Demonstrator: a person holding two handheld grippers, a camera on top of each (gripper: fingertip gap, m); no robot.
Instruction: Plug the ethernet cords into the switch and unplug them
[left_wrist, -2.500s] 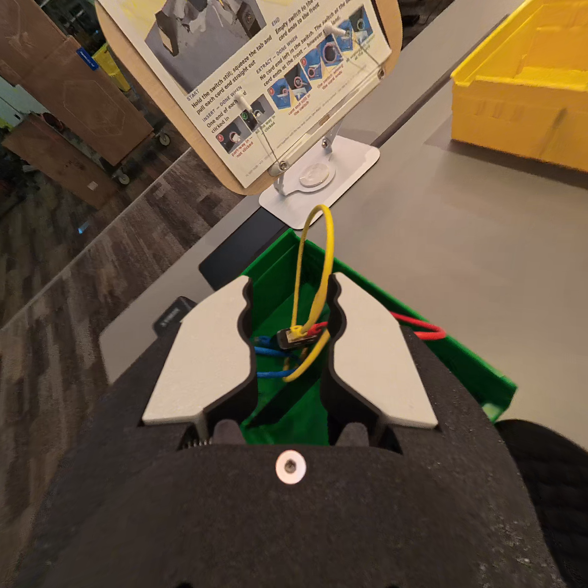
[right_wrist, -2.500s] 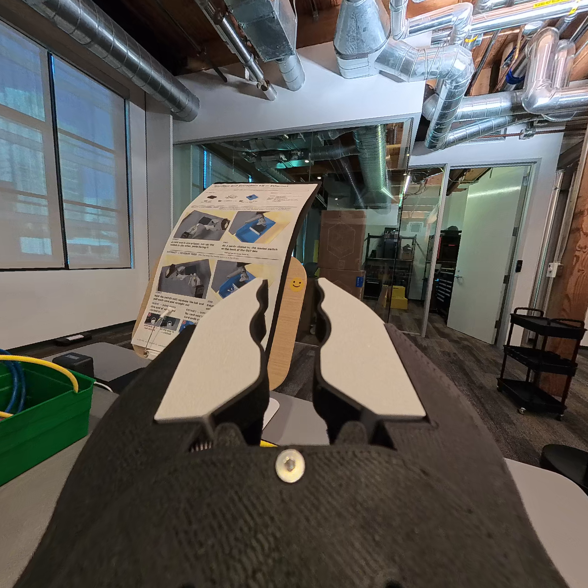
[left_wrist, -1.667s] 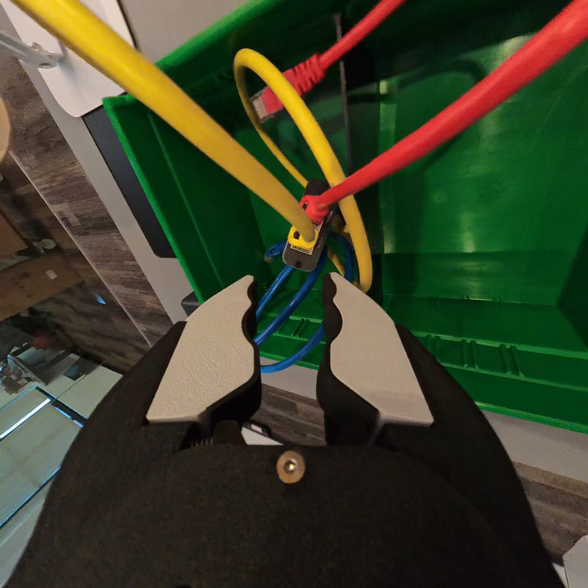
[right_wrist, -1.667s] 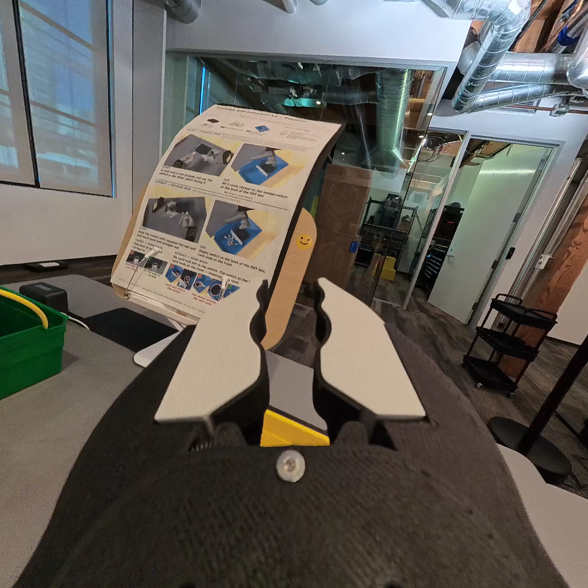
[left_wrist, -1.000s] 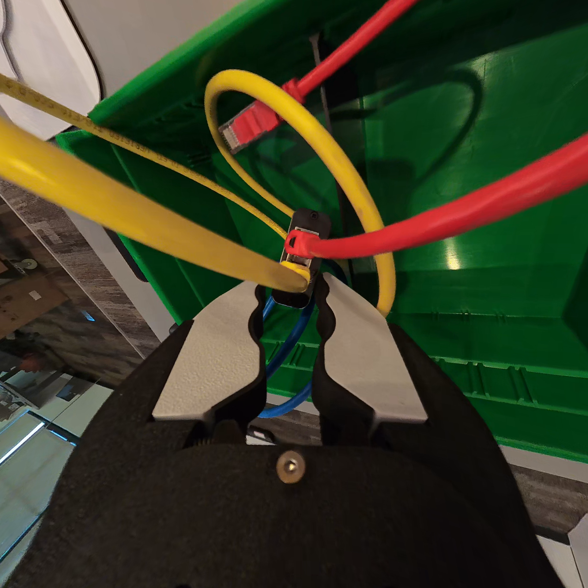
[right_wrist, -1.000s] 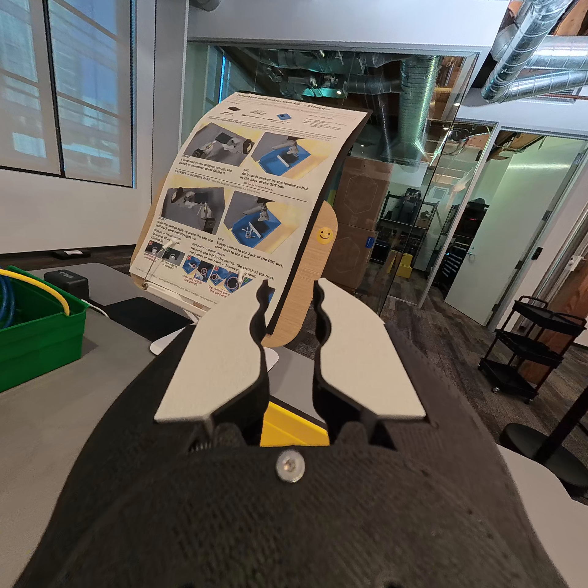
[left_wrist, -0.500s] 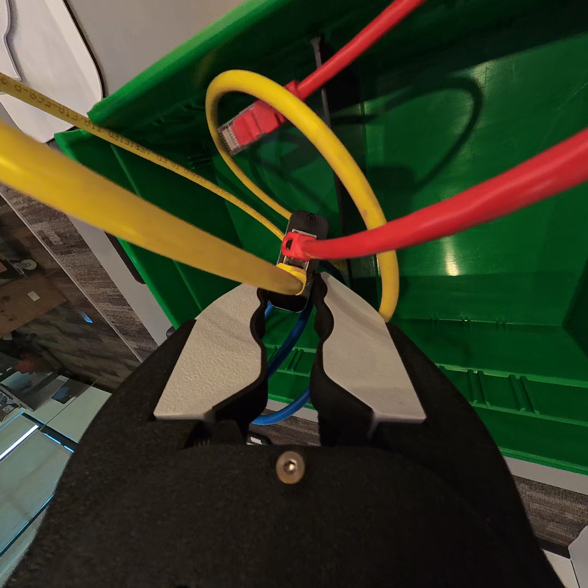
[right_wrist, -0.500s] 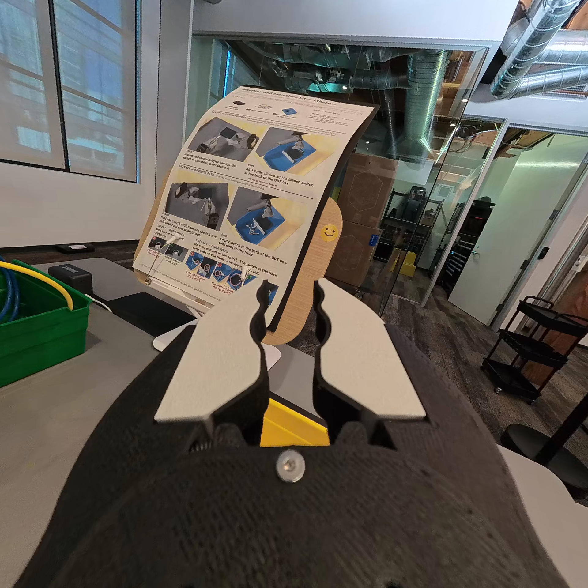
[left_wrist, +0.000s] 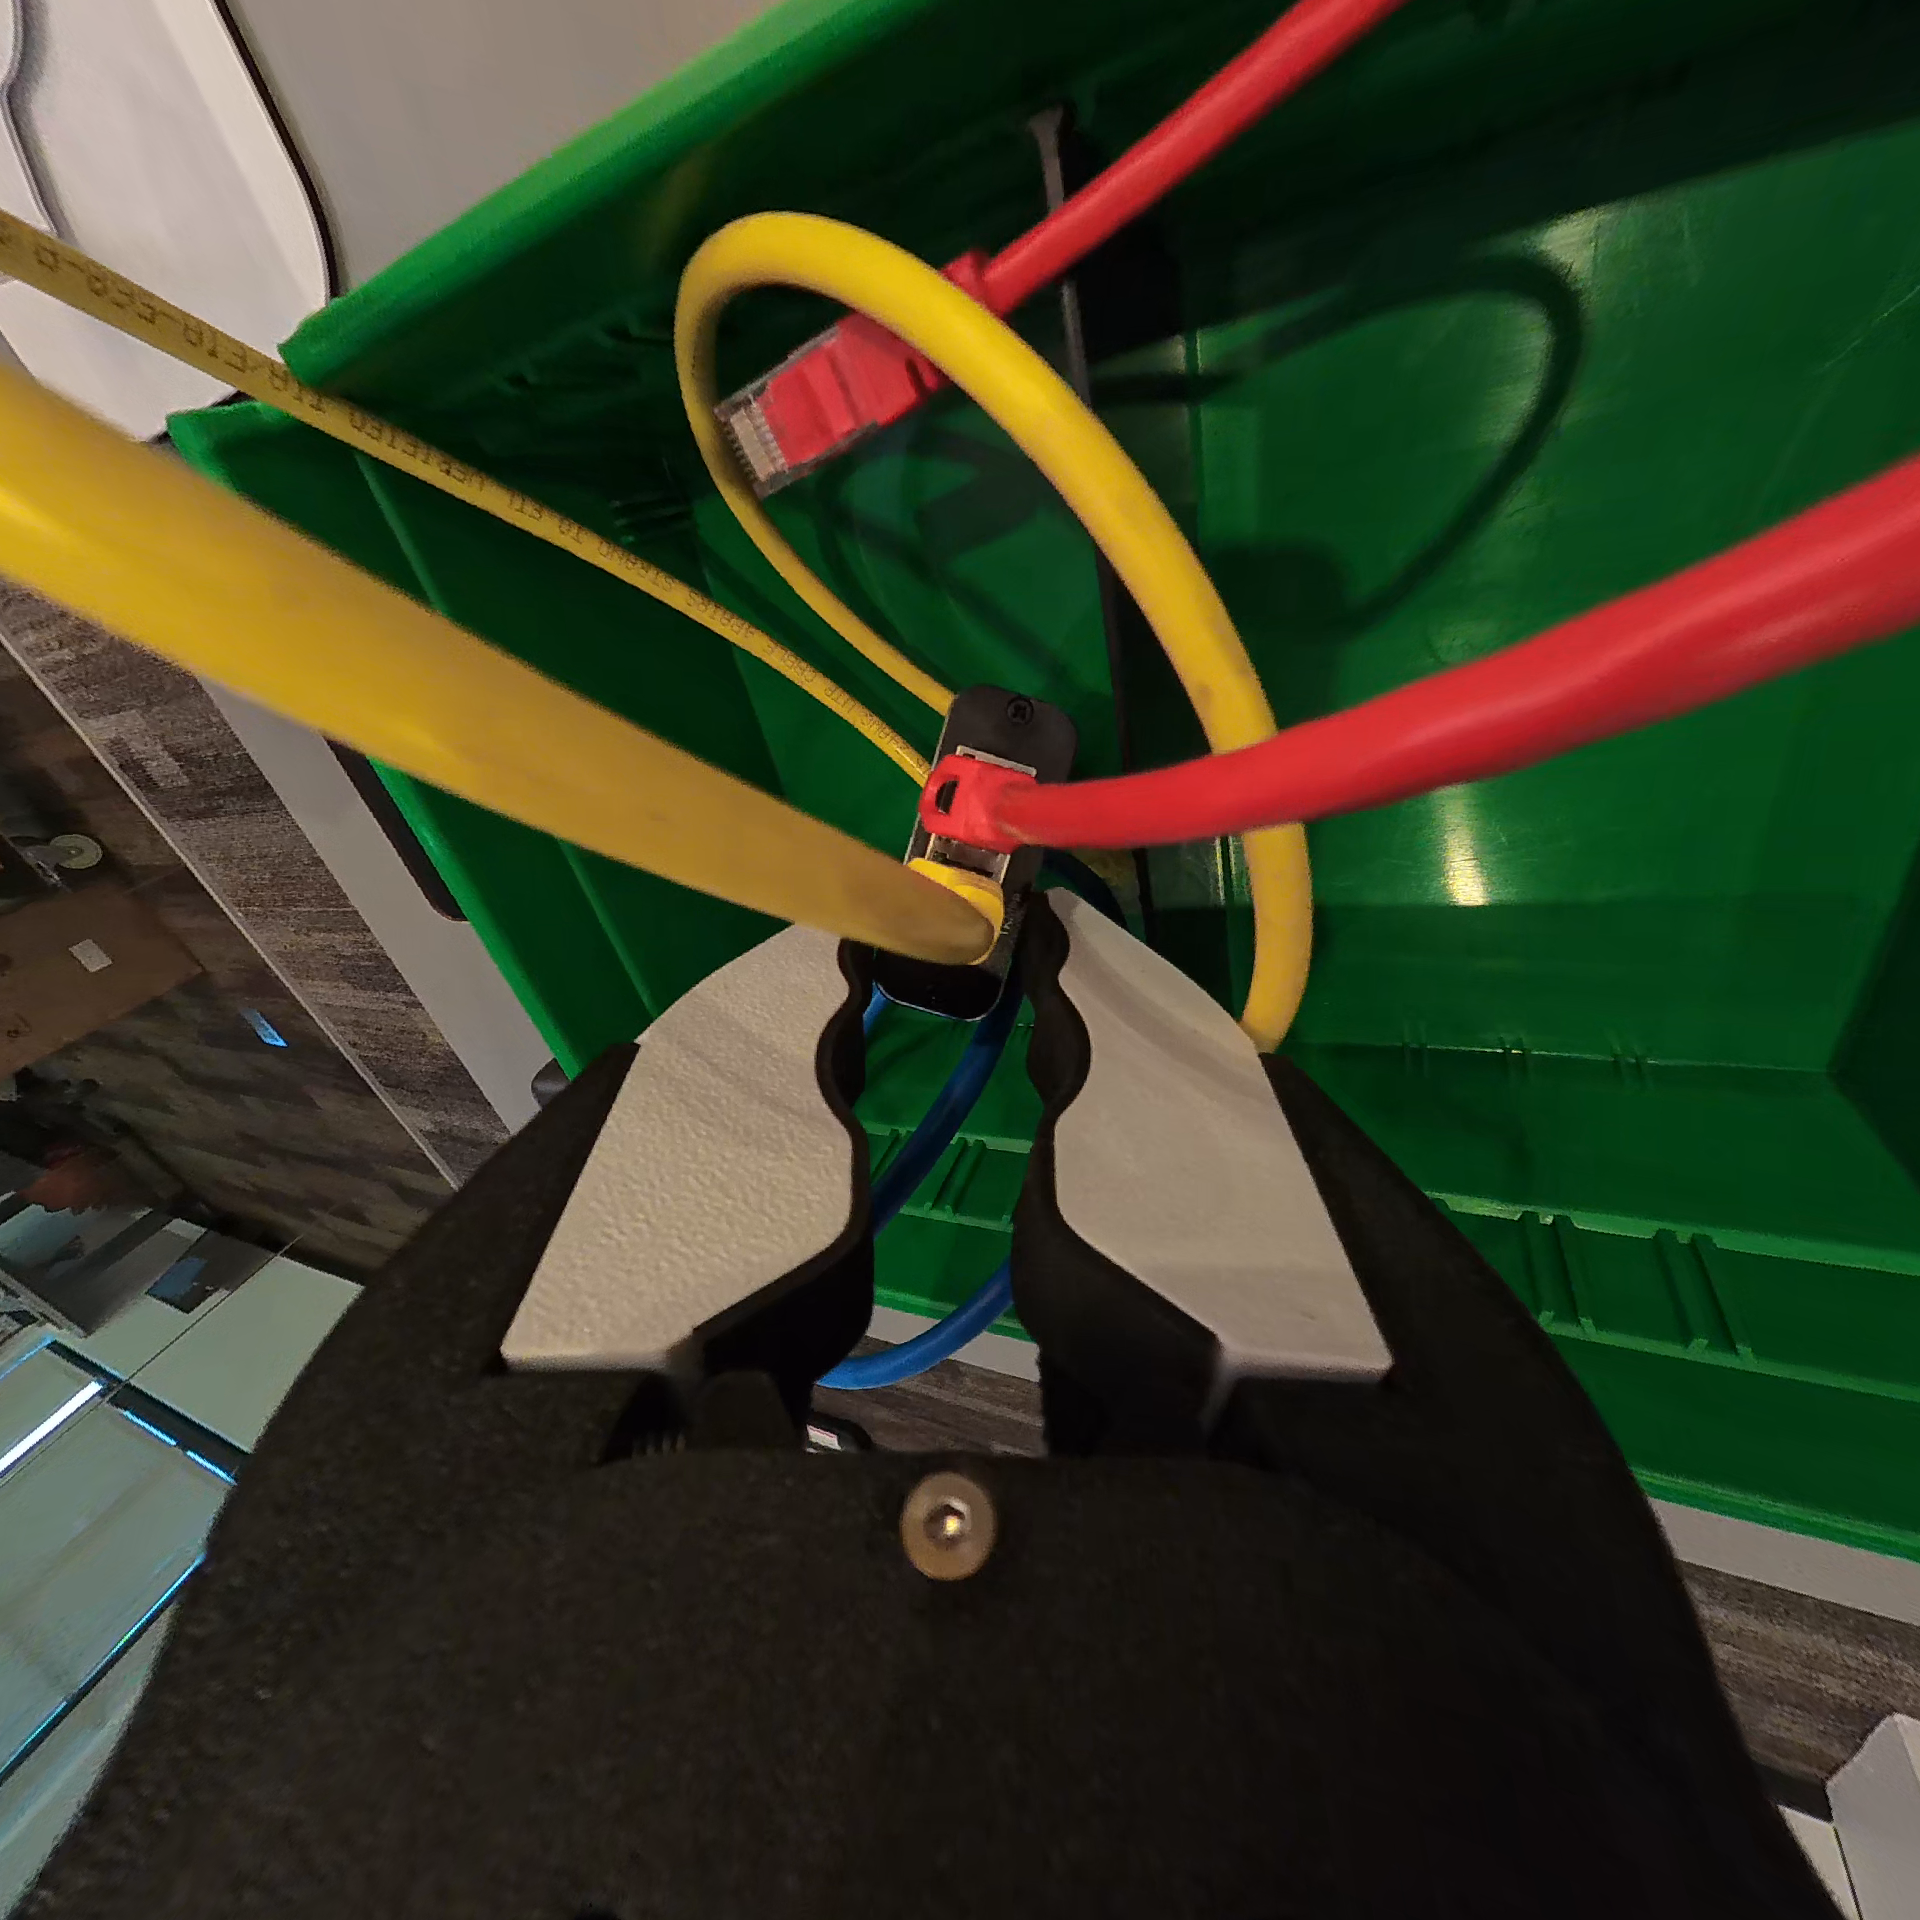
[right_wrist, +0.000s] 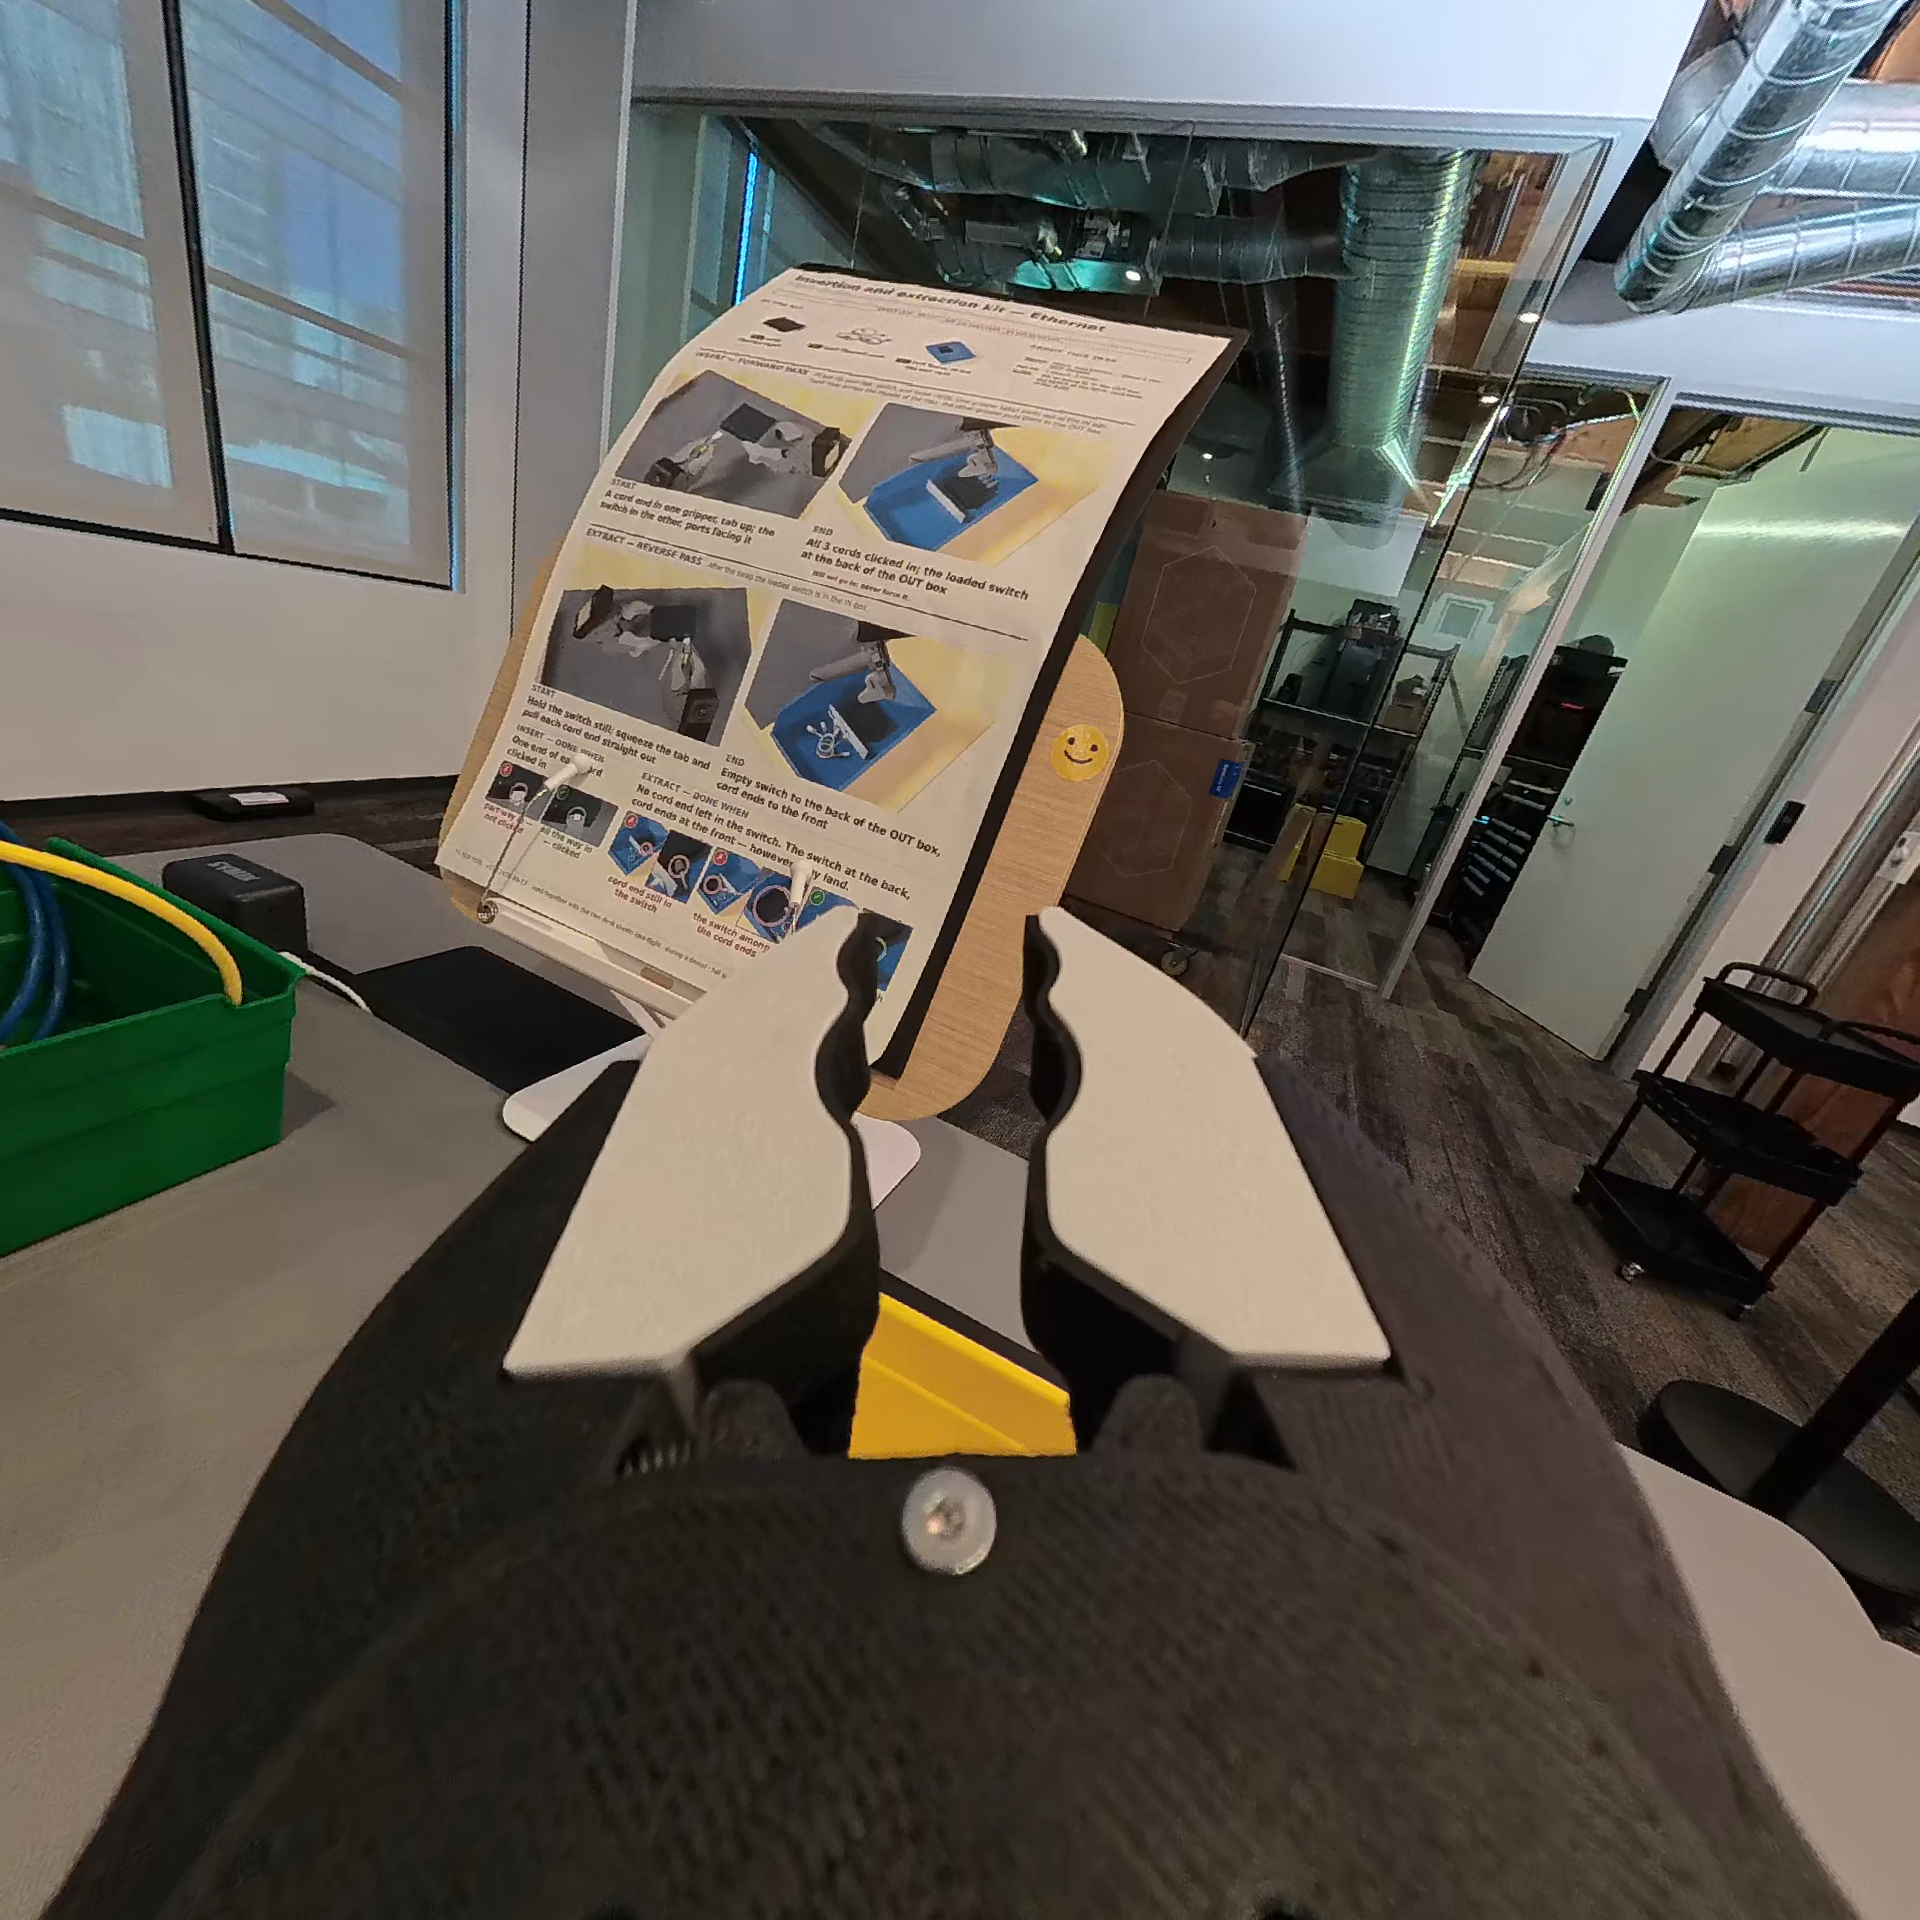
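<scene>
left wrist: left gripper reaches into green bin, clamped on black switch; yellow cord, red cord plugged in, crowding it | right wrist: right gripper held level above grey table, parted, empty; bin left.

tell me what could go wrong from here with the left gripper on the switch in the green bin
1. The left gripper pinches only the near end of the switch, so it could twist or slip out on lifting.
2. The yellow cord crosses one finger right at the grip and could get pinched or pulled askew.
3. The red cord and yellow loop trail through the bin and may snag as the switch comes out.
</scene>
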